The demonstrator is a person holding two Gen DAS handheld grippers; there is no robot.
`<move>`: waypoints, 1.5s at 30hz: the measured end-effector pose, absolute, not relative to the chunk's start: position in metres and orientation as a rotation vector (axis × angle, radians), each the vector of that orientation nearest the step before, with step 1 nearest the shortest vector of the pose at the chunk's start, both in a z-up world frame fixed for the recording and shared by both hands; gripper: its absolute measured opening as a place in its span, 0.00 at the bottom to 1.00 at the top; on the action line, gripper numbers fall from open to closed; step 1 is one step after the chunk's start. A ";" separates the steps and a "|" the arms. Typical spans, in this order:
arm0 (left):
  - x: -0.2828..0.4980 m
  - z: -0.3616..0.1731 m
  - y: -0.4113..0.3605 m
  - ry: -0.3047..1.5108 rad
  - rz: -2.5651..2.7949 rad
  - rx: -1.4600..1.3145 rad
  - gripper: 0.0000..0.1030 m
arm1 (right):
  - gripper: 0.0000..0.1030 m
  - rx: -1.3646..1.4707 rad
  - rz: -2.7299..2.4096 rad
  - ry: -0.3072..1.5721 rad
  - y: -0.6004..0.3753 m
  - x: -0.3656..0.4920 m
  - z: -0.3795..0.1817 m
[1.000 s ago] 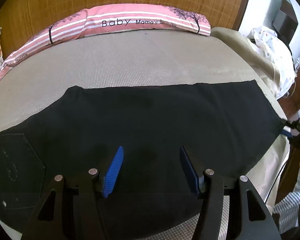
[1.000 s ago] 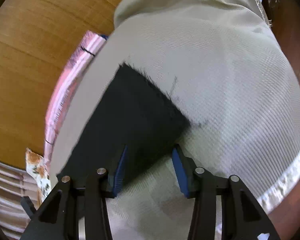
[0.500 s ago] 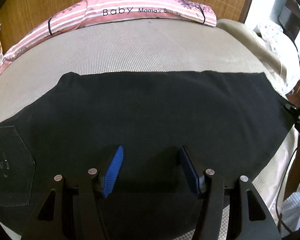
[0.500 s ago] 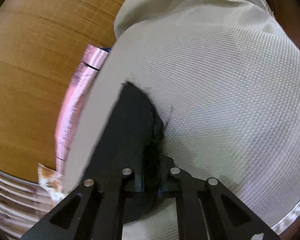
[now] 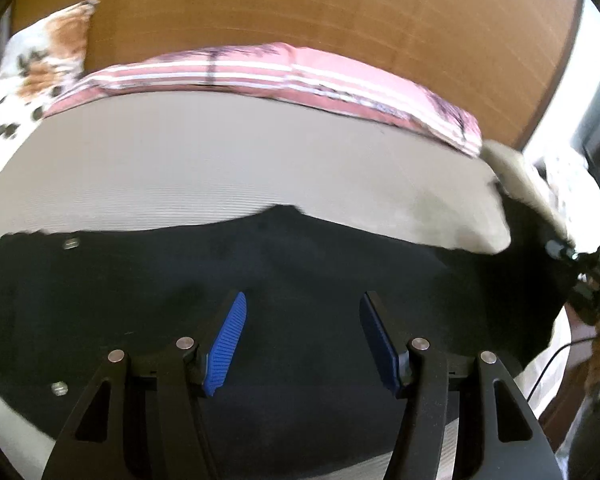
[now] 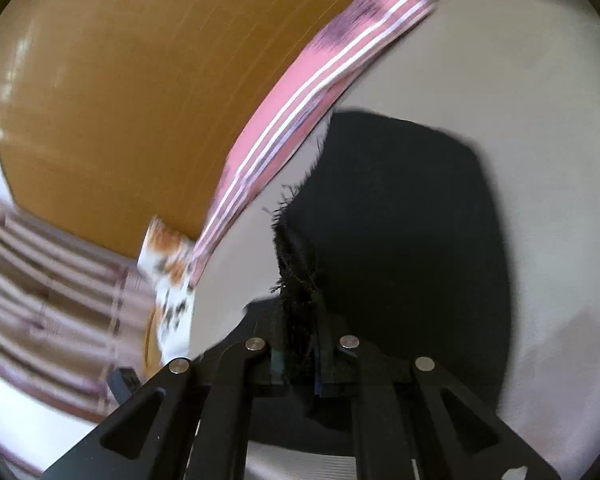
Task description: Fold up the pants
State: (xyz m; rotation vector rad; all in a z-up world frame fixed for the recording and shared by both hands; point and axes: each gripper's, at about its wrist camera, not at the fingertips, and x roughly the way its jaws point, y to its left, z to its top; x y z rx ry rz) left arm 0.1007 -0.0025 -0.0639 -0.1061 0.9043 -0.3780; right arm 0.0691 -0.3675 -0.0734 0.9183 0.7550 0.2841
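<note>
**While clamped on the hem, bound for the waist end**

Seen from the left wrist: black pants (image 5: 300, 276) spread over the near half of the mattress (image 5: 220, 160), long axis running left to right, parallel to the pink striped pillow (image 5: 300, 76) along the far edge. Waist end toward the left edge, marked by two metal rivets (image 5: 70, 243). Leg end toward the right edge, lifted off the cover there and drawn up into the right gripper (image 5: 592, 276).

Seen from the right wrist: right gripper (image 6: 300, 364) closed tight on the frayed hem, black threads bristling out above the jaws, the rest of the pants (image 6: 400, 220) hanging and trailing away across the mattress (image 6: 540, 120) beyond. Blurred throughout, so likely caught in mid-swing.

Left gripper (image 5: 302, 340) empty, blue pads set wide apart, poised over the middle of the garment close to the near edge; cannot tell whether touching the cloth or just above it.

Judged as the lengthwise fold: hem to be carried along the long axis, from the right edge toward the rivets at the left edge. Hinges on one relation only: waist end lying straight down the garment's length from the clamped hem, so a travel parallel to the striped pillow should land leg end square on waist. Nearer to the crease line by far: the left gripper, well placed to pin the middle. Worth watching: drift toward the far edge, skewing the fold.
</note>
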 end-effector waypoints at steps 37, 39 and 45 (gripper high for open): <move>0.096 -0.118 0.023 1.290 -0.548 -0.374 0.59 | 0.50 0.518 0.265 1.003 -0.254 0.056 -0.093; 0.098 -0.124 0.017 1.323 -0.544 -0.371 0.58 | 0.50 0.527 0.227 1.003 -0.267 0.054 -0.095; 0.100 -0.125 0.001 1.342 -0.582 -0.370 0.42 | 0.50 0.525 0.139 0.992 -0.292 0.047 -0.099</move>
